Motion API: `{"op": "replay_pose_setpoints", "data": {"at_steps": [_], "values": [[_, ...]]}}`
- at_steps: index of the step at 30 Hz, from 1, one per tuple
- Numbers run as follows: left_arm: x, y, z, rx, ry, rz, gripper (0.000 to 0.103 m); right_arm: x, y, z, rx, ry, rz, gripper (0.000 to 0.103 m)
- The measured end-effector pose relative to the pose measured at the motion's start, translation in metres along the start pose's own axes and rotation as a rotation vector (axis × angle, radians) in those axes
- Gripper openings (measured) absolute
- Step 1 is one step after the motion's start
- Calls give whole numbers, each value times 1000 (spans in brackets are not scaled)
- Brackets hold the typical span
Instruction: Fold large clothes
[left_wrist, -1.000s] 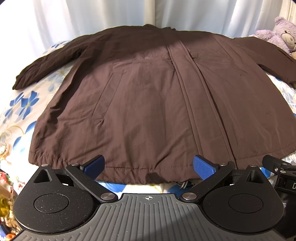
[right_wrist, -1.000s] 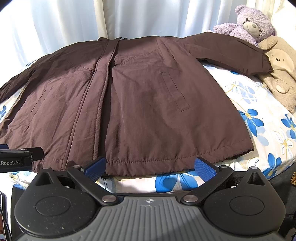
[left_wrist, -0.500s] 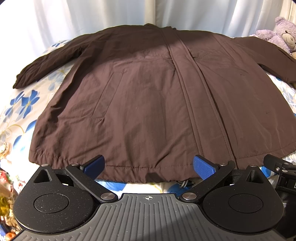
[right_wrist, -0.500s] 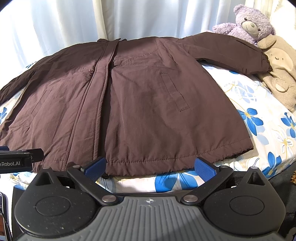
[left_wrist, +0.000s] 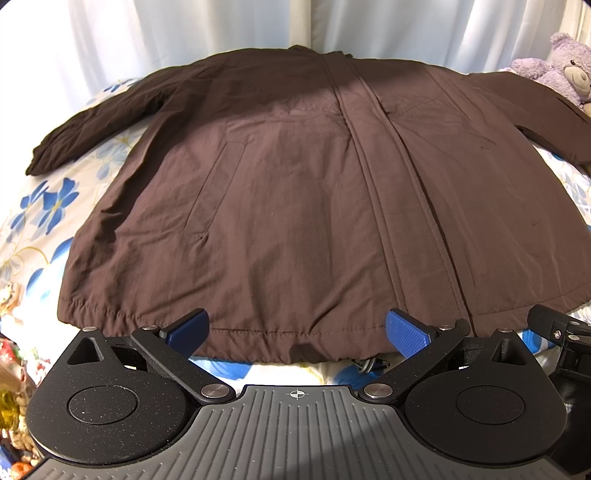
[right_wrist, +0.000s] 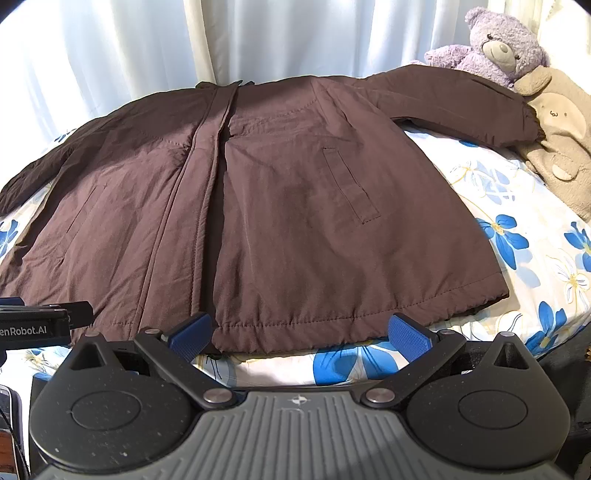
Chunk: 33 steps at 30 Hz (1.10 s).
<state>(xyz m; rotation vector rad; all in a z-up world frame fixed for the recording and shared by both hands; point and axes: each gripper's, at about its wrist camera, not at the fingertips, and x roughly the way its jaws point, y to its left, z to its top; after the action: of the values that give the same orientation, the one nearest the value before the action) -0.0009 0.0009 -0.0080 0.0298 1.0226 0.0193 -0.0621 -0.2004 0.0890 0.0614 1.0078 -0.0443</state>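
**Coat laid flat, both grippers parked at the hem — nothing folded yet**

Nearest: left gripper (left_wrist: 295, 330) spread wide, blue pads either side of the hem, pinching nothing. Right gripper (right_wrist: 301, 332) likewise spread, empty, just short of the hem on its own side. The two sit close together; each shows at the edge of the other's view.

Change over the last second: almost none. Both views shift only slightly, the coat lies as it did, the jaws have not narrowed. Reads as a pause or lining-up ahead of the first grasp, so the task looks to be at its very start.

Middle: brown coat (left_wrist: 295, 206) face up on the floral bedsheet (right_wrist: 517, 236), front placket closed, hem toward the grippers, collar far. A drawcord end peeks from under the hem.

Far: left sleeve (left_wrist: 92, 136) and right sleeve (right_wrist: 461, 107) both spread outward, unfolded. The right cuff ends against a beige plush toy (right_wrist: 561, 140); a purple teddy bear (right_wrist: 498, 48) sits behind. White curtain (right_wrist: 258, 37) at the back.
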Motion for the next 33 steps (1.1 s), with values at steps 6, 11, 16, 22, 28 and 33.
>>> {"op": "replay_pose_setpoints", "data": {"at_steps": [6,11,16,22,28,33], "values": [[1,0,1,-4,8,1,103,2,0,0,2,5,4,102],[3,-1,2,-4,14,2,103,3,0,0,2,10,7,102],[3,-2,3,-4,19,3,103,4,0,0,2,13,5,102],[5,-2,4,-7,26,1,103,5,0,0,-2,12,7,102],[7,-2,5,-7,36,0,103,7,-2,0,3,16,12,102],[10,-3,6,-10,45,3,103,10,-3,1,9,21,11,102]]}}
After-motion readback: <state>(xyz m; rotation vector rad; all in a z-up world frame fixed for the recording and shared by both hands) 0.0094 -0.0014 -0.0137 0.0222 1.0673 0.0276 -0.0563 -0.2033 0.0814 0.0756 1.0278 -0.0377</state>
